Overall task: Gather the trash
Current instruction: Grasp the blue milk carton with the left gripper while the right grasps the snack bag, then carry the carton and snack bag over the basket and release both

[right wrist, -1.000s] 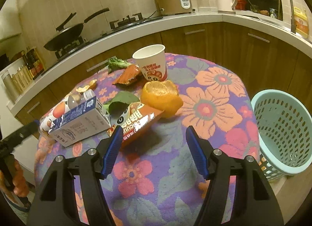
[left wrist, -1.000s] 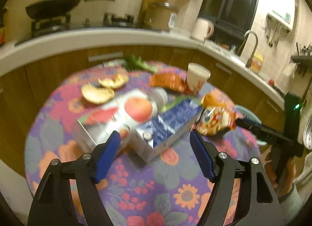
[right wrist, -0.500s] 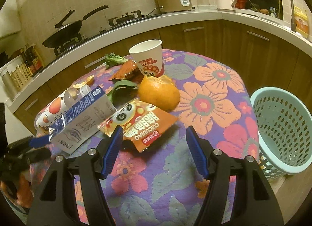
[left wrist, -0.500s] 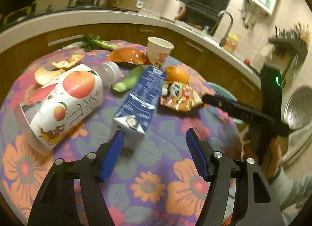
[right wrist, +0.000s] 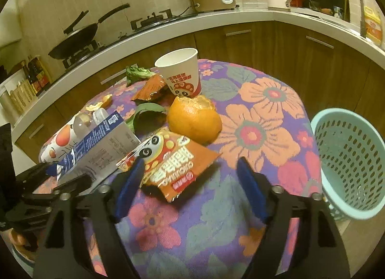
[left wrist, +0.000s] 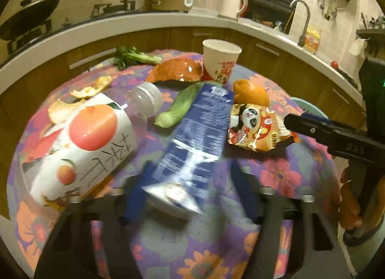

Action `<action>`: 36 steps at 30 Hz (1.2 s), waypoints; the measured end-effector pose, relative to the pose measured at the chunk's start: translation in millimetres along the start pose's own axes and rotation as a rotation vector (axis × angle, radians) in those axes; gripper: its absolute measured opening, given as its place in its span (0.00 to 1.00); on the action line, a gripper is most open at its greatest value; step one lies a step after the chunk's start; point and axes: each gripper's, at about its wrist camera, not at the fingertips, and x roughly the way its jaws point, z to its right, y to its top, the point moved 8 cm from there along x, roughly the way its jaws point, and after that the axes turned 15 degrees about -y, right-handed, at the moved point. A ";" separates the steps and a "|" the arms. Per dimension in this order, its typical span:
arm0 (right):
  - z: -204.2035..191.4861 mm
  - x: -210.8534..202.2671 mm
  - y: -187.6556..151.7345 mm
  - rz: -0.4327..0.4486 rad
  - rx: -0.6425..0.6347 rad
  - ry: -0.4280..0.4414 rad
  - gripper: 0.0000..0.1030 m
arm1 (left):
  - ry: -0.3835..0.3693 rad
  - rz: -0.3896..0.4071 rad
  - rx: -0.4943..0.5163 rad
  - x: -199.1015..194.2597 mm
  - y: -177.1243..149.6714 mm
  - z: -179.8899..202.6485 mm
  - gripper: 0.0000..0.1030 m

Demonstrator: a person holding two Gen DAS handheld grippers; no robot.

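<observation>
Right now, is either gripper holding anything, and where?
Left gripper closing around the blue carton's near end; contact unclear from blur. Right gripper opening, holds nothing.

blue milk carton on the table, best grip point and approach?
Grip the blue milk carton at its near end, across the narrow width, coming along its length from the table's near edge. It lies flat, pointing away. The left gripper already straddles that end, jaws closing; blur hides any contact.
</observation>
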 end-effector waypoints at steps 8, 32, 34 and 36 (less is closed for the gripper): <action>-4.4 33.7 -0.9 -0.138 0.035 0.025 0.75 | -0.041 0.050 -0.059 -10.0 -5.7 0.7 0.34; 19.3 -62.3 4.2 0.081 0.027 0.040 0.08 | -0.086 0.160 0.018 -56.0 16.1 73.2 0.34; 45.0 -68.5 8.2 0.101 0.069 0.013 0.08 | -0.109 0.164 0.043 -51.6 28.2 89.5 0.34; 74.5 -72.2 10.8 0.114 0.118 -0.020 0.08 | -0.130 0.160 0.063 -43.3 38.8 105.3 0.34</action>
